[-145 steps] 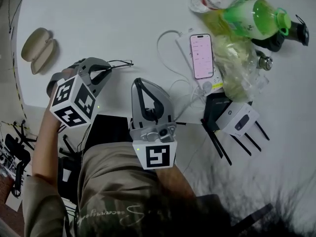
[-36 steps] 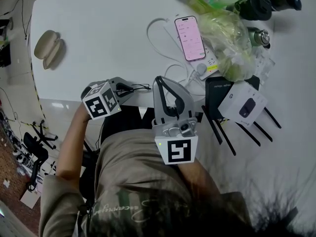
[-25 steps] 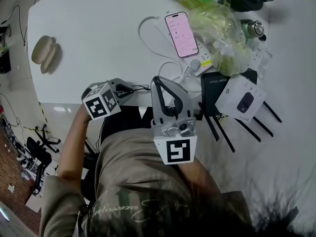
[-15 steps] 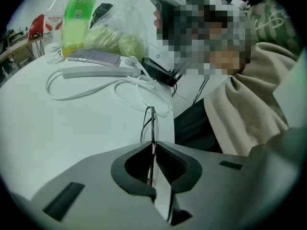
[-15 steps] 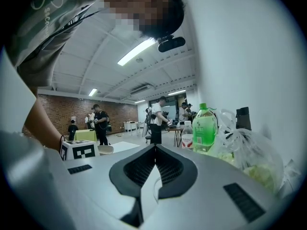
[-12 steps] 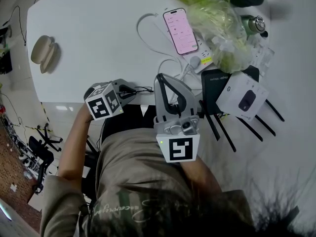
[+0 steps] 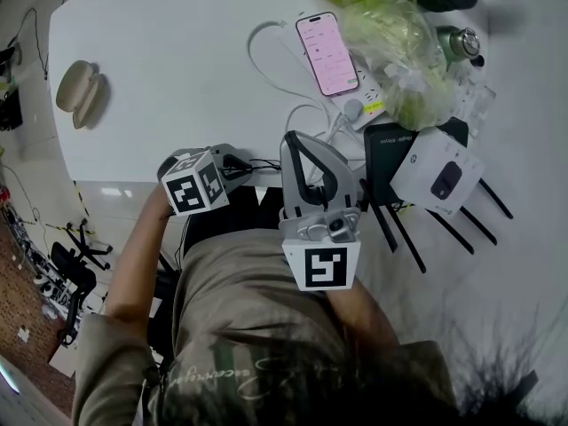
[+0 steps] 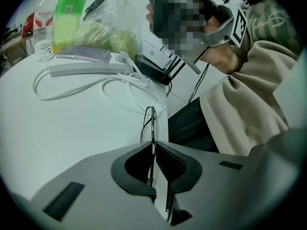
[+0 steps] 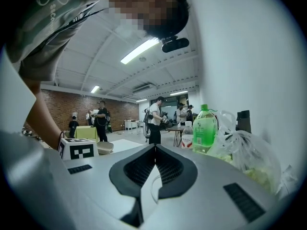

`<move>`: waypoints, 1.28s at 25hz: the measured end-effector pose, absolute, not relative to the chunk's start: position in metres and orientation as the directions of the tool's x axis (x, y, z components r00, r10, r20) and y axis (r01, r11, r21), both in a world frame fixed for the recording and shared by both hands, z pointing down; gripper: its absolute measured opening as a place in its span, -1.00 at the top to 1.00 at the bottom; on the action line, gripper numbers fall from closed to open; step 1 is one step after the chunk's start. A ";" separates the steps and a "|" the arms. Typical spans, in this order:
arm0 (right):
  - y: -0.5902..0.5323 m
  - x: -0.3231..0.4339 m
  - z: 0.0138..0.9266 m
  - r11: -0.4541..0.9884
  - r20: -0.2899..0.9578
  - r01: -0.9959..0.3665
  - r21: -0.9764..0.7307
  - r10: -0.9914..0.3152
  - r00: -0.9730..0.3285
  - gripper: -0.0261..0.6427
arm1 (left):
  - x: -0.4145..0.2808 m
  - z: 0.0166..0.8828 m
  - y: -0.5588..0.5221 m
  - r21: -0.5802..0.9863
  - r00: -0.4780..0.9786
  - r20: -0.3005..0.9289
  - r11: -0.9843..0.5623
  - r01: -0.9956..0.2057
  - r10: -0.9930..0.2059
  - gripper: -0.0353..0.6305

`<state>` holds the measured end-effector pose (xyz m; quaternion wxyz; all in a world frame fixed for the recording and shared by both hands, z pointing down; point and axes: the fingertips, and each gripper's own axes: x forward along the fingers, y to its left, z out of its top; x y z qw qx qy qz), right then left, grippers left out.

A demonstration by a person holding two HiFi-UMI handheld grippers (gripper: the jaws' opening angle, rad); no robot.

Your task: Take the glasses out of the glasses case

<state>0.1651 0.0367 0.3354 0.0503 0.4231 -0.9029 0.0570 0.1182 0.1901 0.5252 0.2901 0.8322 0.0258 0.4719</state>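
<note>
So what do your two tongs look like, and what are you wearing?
The left tongs and right tongs are smooth grey plastic with curved sides and black ribbed pads inside. Each has a white cube with black square markers on it. The shirt is tan with short sleeves.

Head view steeply down on table (image 7: pixel 177 78), gripper views low across it, both showing green bottle (image 9: pixel 205 128)

Grey left gripper (image 7: pixel 236 161), grey right gripper (image 7: pixel 300 140), 2 black-and-white marker cubes (image 7: pixel 321 267), khaki shirt (image 7: pixel 240 313) (script lettering across it)
</note>
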 end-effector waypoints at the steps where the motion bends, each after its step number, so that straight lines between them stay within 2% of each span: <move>1: 0.037 0.164 0.334 0.640 0.136 -0.767 -0.049 -0.756 -0.640 0.89 | 0.120 0.525 0.191 0.510 0.555 0.768 -0.830 -0.227 0.320 0.80; 12: 0.026 0.180 0.336 0.606 0.147 -0.795 -0.032 -0.784 -0.603 0.89 | 0.125 0.524 0.196 0.531 0.561 0.754 -0.820 -0.214 0.342 0.80; 20: 0.040 0.169 0.335 0.627 0.146 -0.778 -0.032 -0.767 -0.625 0.89 | 0.126 0.526 0.196 0.538 0.539 0.760 -0.817 -0.208 0.363 0.80; 32: 0.039 0.201 0.348 0.572 0.174 -0.819 -0.036 -0.804 -0.569 0.89 | 0.141 0.532 0.202 0.562 0.519 0.750 -0.809 -0.174 0.410 0.80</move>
